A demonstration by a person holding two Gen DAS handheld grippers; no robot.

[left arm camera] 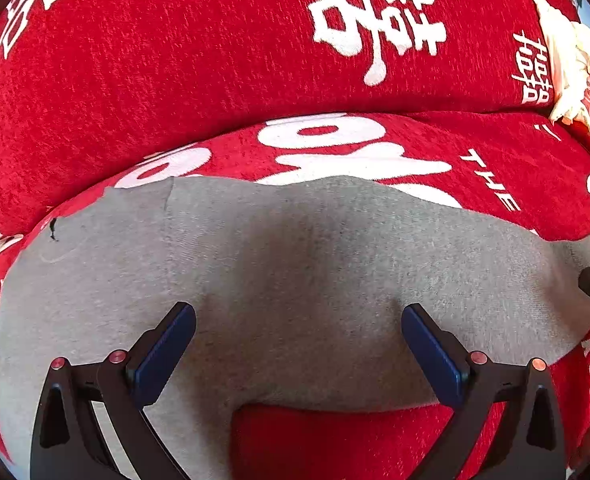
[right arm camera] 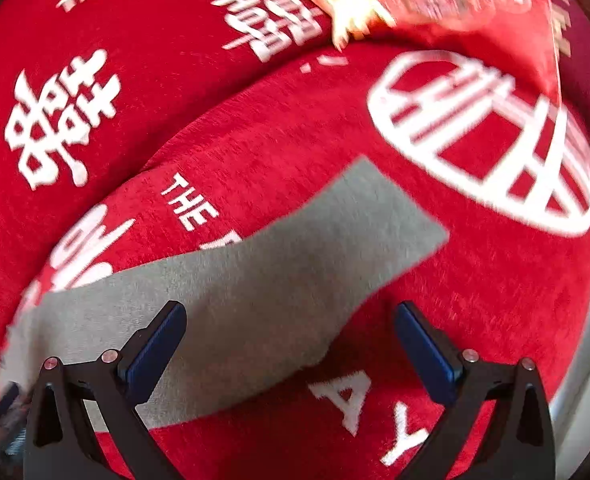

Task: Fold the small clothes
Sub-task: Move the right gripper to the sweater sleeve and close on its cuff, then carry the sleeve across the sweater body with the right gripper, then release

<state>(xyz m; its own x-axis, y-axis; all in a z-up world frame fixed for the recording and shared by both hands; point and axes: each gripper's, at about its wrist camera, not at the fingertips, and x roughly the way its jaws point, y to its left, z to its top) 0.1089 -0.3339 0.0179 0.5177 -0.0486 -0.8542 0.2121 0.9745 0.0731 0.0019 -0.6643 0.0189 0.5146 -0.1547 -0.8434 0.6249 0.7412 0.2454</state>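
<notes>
Grey garment (left arm camera: 295,264) flat on red cover (left arm camera: 175,60): soft, light, limp. Left gripper (left arm camera: 298,322), right gripper (right arm camera: 290,320) both apart, empty. Best pinched at hem corners.

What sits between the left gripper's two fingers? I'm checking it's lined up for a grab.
Only the grey garment, lying flat on the red cover, per the left wrist view; the left gripper is open.

Bright daylight floods both views, and the reds look saturated. A soft dark shadow pools on the grey garment (left arm camera: 295,264) just ahead of the fingers of the left gripper (left arm camera: 298,326). The right wrist view is smeared with motion blur, worst far beyond the fingertips. Fisheye bending curves everything toward black corners.
</notes>
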